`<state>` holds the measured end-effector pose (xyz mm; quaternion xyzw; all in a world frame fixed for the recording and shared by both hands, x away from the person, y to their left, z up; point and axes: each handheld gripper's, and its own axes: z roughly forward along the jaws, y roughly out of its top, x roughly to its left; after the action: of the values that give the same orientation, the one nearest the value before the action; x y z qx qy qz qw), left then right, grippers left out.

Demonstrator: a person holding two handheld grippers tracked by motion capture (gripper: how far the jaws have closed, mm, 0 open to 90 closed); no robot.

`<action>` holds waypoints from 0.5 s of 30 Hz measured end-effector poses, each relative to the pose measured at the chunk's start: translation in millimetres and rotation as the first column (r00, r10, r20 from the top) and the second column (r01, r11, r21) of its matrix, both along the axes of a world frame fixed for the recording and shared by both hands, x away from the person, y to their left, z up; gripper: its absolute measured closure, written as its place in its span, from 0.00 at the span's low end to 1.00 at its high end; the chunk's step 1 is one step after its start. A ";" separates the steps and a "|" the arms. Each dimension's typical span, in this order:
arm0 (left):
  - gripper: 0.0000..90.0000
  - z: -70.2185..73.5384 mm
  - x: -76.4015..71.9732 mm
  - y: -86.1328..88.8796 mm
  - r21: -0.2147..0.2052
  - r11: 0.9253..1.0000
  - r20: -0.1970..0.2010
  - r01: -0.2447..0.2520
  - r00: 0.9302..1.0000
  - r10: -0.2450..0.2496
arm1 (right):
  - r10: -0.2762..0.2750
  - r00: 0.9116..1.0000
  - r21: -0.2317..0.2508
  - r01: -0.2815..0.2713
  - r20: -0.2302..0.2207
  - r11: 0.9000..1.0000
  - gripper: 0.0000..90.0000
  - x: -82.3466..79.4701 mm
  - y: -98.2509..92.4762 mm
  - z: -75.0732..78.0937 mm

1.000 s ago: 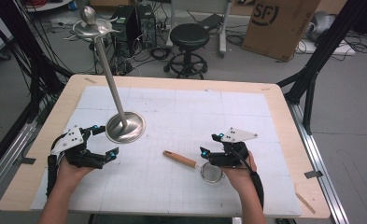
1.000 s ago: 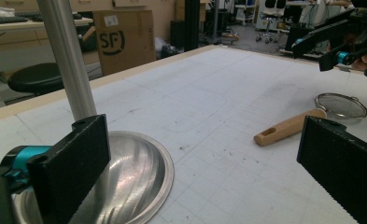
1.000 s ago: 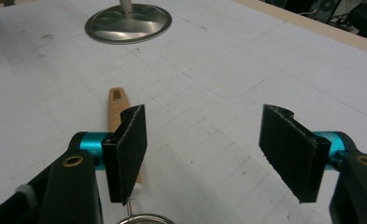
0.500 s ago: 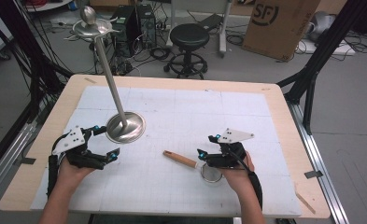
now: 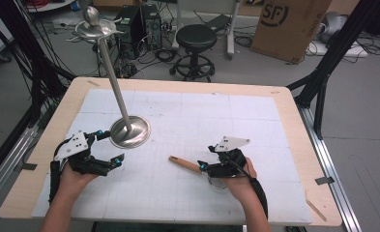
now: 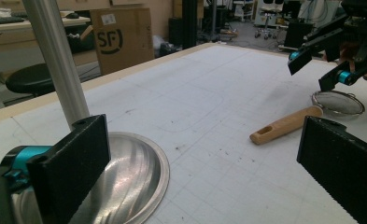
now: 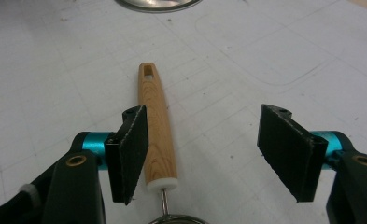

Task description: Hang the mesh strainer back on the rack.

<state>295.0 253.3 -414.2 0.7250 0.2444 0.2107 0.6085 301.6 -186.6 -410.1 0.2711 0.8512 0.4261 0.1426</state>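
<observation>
The left tool (image 5: pixel 111 146) hovers near the bench's (image 5: pixel 299 145) left edge, its jaws wide apart and holding nothing, just beside the round base of the metal stand (image 5: pixel 129 131). Open white surface stretches from there to the strainer (image 5: pixel 190 165), which lies flat right of centre, its wooden handle pointing left. The right tool (image 5: pixel 204 157) sits over that handle with its jaws spread, not pressing it. Beyond it, bare bench runs to the right edge.

The strainer (image 7: pixel 158 140) has a smooth matt wooden handle; the stand (image 5: pixel 130 131) is glossy brushed metal.
</observation>
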 end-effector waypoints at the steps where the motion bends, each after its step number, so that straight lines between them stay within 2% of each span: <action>1: 0.04 0.0 0.0 0.0 0.000 1.000 0.000 0.000 1.000 0.000 | 0.005 1.000 -0.007 -0.005 -0.004 1.000 0.37 0.3 1.0 -1.0; 6: 0.04 0.6 -0.6 -0.7 -0.007 1.000 0.007 0.017 1.000 -0.016 | 0.039 0.998 -0.055 -0.042 -0.044 0.998 0.40 -0.2 8.5 -6.1; 7: 0.04 0.8 -1.0 -1.3 -0.006 1.000 0.007 0.016 1.000 -0.016 | 0.056 0.997 -0.082 -0.060 -0.051 0.995 0.43 -0.2 11.9 -8.2; 9: 0.04 0.9 -1.1 -2.1 -0.003 1.000 0.008 0.020 1.000 -0.020 | 0.064 0.996 -0.097 -0.069 -0.055 0.993 0.45 0.0 13.1 -9.3; 15: 0.04 0.0 -0.5 -2.3 0.014 1.000 0.002 0.011 1.000 -0.011 | 0.090 0.988 -0.153 -0.108 -0.123 0.982 0.60 1.3 16.8 -17.1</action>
<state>294.5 250.9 -414.2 0.7302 0.2383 0.2100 0.6049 302.9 -169.8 -427.3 0.2404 0.9018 0.3468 0.0930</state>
